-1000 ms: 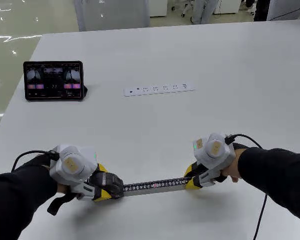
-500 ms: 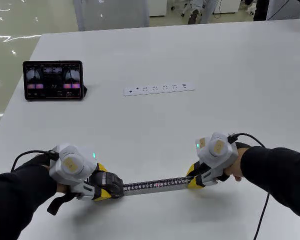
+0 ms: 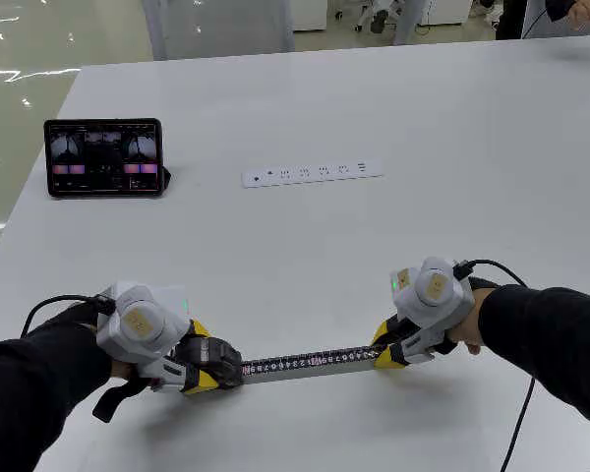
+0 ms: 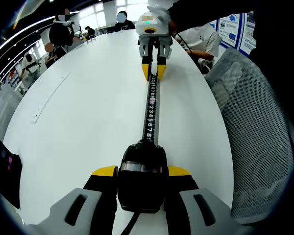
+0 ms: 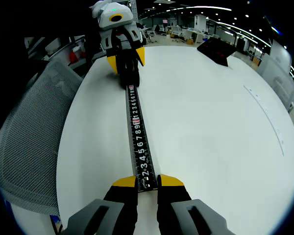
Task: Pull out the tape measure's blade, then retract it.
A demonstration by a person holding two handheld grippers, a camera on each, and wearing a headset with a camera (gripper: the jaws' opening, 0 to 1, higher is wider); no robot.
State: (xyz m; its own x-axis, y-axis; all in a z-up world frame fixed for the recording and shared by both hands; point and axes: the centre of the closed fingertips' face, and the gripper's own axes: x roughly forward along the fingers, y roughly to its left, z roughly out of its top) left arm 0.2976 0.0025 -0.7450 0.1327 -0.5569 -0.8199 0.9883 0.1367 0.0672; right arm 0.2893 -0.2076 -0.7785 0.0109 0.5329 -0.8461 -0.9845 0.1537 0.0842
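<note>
White table holds a tablet upper left and a power strip mid-frame; left gripper pinches the tape measure, right gripper pinches its blade.

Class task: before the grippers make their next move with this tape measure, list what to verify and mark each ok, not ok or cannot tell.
1. Left gripper shut on the tape measure case: ok.
2. Right gripper clamps the blade at its tip: ok.
3. The blade lies straight on the table, unkinked: ok.
4. Power strip and tablet stand clear of the blade's line: ok.
5. Lock released for retraction: cannot tell.
</note>
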